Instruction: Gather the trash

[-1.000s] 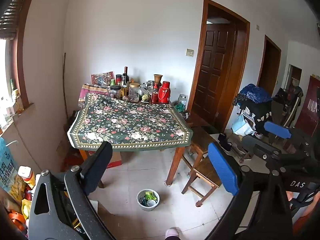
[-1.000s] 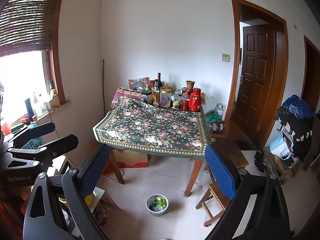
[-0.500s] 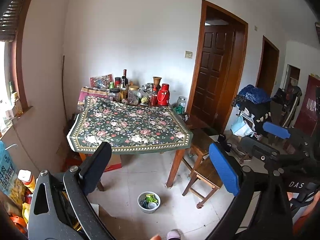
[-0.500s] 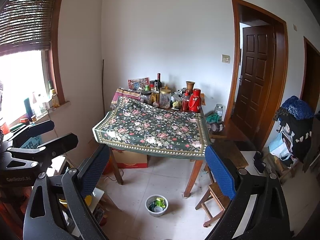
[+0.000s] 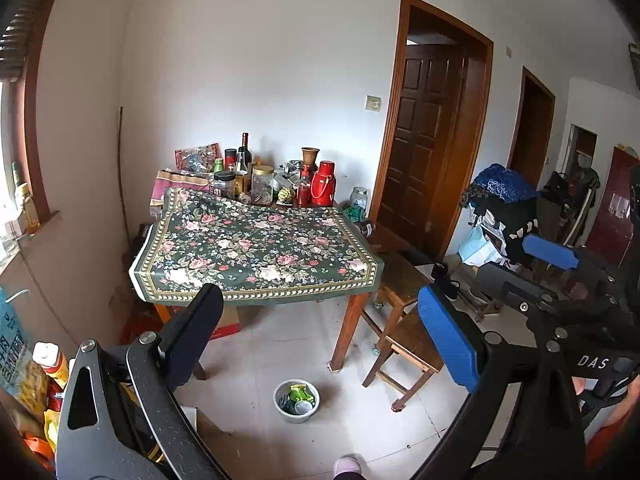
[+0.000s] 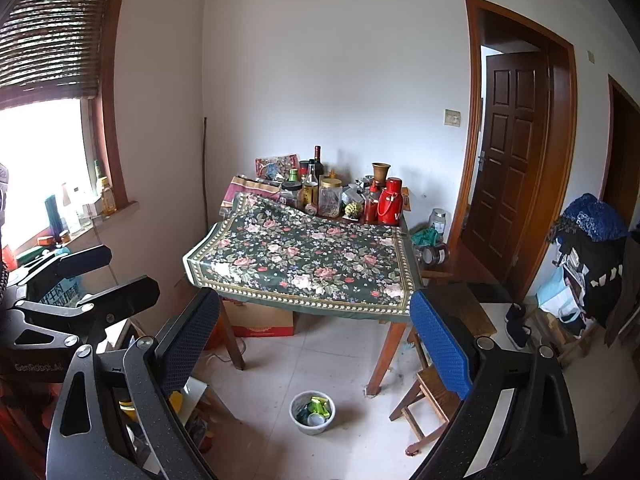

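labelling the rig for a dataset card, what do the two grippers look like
Both are matte black speckled frames with silver pivot bolts and blue textured pads. The left gripper and the right gripper match; white lettering reads "DAS" on the right's body and "GenRobot" on the left's.

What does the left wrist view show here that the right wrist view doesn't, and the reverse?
Only the left wrist view shows the right gripper from outside, a toe of a shoe at the bottom edge and a red door far right. Only the right wrist view shows the bright window, its blind and the left gripper. Both show the floral-clothed table and the trash-filled bowl on the floor.
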Available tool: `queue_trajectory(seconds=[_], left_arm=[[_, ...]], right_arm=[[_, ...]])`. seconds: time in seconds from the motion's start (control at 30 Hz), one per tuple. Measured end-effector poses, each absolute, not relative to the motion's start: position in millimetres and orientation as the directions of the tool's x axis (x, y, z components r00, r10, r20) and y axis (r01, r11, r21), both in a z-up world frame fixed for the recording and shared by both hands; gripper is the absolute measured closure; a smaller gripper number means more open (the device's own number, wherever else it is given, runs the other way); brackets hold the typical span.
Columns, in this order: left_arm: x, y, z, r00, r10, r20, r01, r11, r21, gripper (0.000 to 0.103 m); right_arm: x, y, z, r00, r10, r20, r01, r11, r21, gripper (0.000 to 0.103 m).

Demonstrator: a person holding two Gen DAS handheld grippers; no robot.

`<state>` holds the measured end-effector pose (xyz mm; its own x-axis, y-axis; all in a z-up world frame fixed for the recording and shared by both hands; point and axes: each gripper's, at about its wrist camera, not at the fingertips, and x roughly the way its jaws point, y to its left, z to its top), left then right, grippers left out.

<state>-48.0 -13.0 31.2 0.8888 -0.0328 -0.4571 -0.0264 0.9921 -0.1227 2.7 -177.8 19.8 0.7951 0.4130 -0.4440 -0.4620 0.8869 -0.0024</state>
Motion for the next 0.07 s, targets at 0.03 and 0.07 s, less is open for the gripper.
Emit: queue_trajectory(seconds=[0.03, 0.07], left_arm=[[-46.8, -12.7, 31.0, 0.888, -0.032, -0.458, -0.027, 0.992, -0.123, 0.005], [-46.0, -12.4, 30.6, 0.887, -0.030, -0.460, -0.030, 0.992, -0.123, 0.005]], right_arm=[[4.1, -177.4, 19.8, 0.794, 0.414, -0.445, -0.462, 0.887, 0.000, 0.008], [7.0, -177.0, 20.3, 0.792, 0.414, -0.448, -0.463, 0.887, 0.001, 0.008]])
